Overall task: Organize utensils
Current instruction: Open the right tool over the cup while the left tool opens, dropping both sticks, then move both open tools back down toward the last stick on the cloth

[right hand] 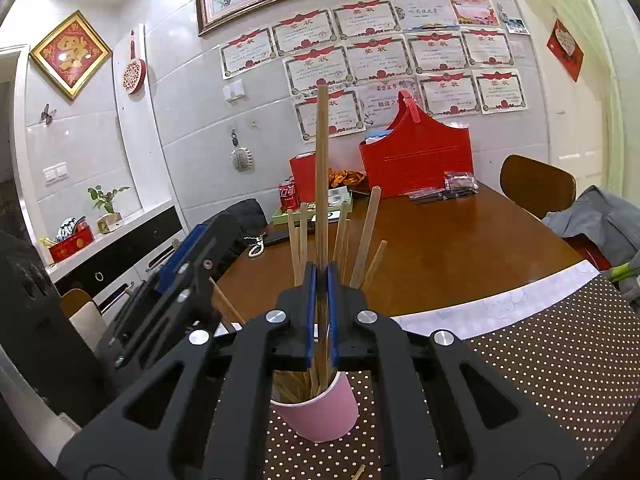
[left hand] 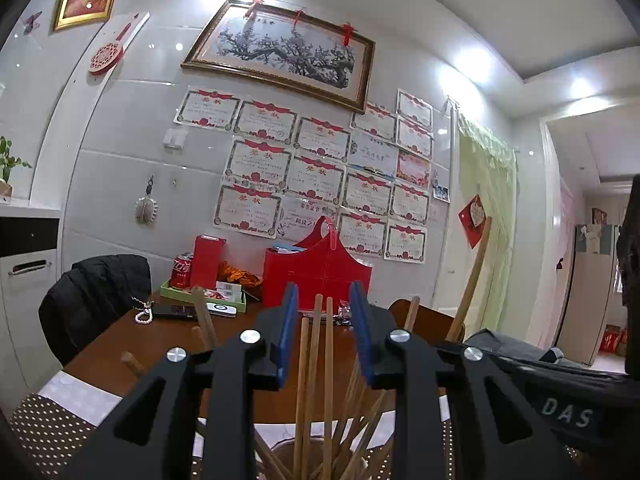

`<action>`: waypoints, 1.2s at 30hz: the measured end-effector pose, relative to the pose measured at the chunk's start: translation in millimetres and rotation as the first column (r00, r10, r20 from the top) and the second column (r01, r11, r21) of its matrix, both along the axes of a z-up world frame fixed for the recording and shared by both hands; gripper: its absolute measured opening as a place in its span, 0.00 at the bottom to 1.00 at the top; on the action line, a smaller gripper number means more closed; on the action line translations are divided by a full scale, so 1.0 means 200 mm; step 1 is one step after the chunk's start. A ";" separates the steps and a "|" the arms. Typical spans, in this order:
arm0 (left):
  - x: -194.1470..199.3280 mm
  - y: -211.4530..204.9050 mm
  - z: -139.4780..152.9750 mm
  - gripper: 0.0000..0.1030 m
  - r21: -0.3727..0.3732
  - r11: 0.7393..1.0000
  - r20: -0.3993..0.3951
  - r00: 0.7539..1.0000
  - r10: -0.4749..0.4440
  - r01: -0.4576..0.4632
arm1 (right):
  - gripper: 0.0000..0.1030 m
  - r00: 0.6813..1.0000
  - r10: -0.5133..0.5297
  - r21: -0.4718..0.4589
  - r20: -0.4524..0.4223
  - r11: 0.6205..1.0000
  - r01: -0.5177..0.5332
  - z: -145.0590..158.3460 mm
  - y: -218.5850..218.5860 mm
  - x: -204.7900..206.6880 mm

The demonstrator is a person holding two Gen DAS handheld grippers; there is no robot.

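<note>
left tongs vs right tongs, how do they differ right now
The left tongs stand open, blue pads apart, with several chopsticks rising loose between them; the right tongs are shut on one tall chopstick.
The left tongs grip nothing; the right tongs hold that stick upright above the pink cup.
Both have black frames and blue pads, and both hover over the cup of chopsticks.

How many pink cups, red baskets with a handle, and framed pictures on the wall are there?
Pink paper cup: 1
Red handled basket: 1
Framed wall pictures, one gold-framed red picture and one wide tree painting: 2
Total: 4
</note>
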State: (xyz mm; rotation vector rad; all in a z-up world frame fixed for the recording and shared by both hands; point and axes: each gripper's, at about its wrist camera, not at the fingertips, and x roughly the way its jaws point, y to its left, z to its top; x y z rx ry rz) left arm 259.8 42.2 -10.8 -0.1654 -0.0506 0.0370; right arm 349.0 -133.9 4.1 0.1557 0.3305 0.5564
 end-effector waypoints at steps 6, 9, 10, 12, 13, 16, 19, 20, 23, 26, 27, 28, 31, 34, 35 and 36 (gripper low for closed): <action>-0.07 0.02 0.04 0.38 0.005 1.000 -0.009 1.000 -0.005 0.005 | 0.06 1.000 -0.013 -0.009 -0.007 1.000 0.013 -0.02 0.01 -0.01; -0.09 0.02 0.05 0.39 0.008 1.000 -0.011 1.000 0.001 -0.001 | 0.06 1.000 -0.014 -0.020 -0.014 1.000 0.014 -0.03 0.03 -0.01; -0.10 0.02 0.05 0.39 0.010 1.000 -0.012 1.000 0.007 -0.006 | 0.06 1.000 -0.014 -0.024 -0.018 1.000 0.013 -0.04 0.04 -0.01; -0.11 0.03 0.06 0.39 0.014 1.000 -0.016 1.000 0.009 -0.008 | 0.06 0.999 -0.019 -0.038 -0.033 0.999 0.017 -0.07 0.06 0.00; -0.12 0.03 0.07 0.39 0.014 1.000 -0.017 1.000 0.010 -0.009 | 0.06 0.999 -0.018 -0.043 -0.041 0.999 0.016 -0.08 0.06 0.01; -0.14 0.03 0.07 0.45 0.016 1.000 -0.024 1.000 0.015 -0.015 | 0.06 0.997 -0.011 -0.069 -0.073 0.998 0.006 -0.13 0.09 0.03; -0.16 0.03 0.08 0.47 0.024 1.000 -0.037 0.999 0.020 -0.020 | 0.07 0.994 -0.011 -0.080 -0.107 0.997 0.003 -0.17 0.10 0.03; -0.17 0.03 0.08 0.49 0.026 0.999 -0.042 0.999 0.021 -0.020 | 0.07 0.994 -0.018 -0.067 -0.108 0.998 0.010 -0.17 0.08 0.02; -0.20 0.04 0.08 0.50 0.037 0.999 -0.056 0.998 0.028 -0.026 | 0.07 0.994 -0.024 -0.057 -0.107 0.998 0.018 -0.16 0.07 -0.01; -0.24 0.04 0.09 0.52 0.031 0.999 -0.065 0.998 0.026 -0.024 | 0.18 0.995 -0.027 -0.056 -0.099 0.998 0.021 -0.14 0.07 -0.06; -0.25 0.04 0.10 0.52 0.029 0.999 -0.065 0.998 0.025 -0.023 | 0.26 0.995 -0.028 -0.055 -0.096 0.998 0.023 -0.13 0.06 -0.07; -0.27 0.04 0.11 0.52 0.031 0.999 -0.065 0.997 0.027 -0.025 | 0.47 0.995 -0.030 -0.053 -0.091 0.998 0.025 -0.13 0.06 -0.08; -0.32 0.03 0.13 0.53 0.039 0.999 -0.066 0.997 0.036 -0.033 | 0.51 0.997 -0.045 -0.048 -0.061 0.998 0.042 -0.10 0.04 -0.14; -0.37 0.03 0.15 0.53 0.032 0.999 -0.075 0.996 0.042 -0.039 | 0.51 0.997 -0.049 -0.039 -0.057 0.998 0.046 -0.08 0.01 -0.18; -0.38 0.03 0.16 0.53 0.031 0.999 -0.079 0.996 0.043 -0.040 | 0.51 0.997 -0.050 -0.037 -0.057 0.998 0.047 -0.08 0.01 -0.19; -0.40 0.03 0.16 0.53 0.031 0.999 -0.087 0.995 0.040 -0.038 | 0.51 0.997 -0.051 -0.037 -0.053 0.998 0.049 -0.07 -0.01 -0.21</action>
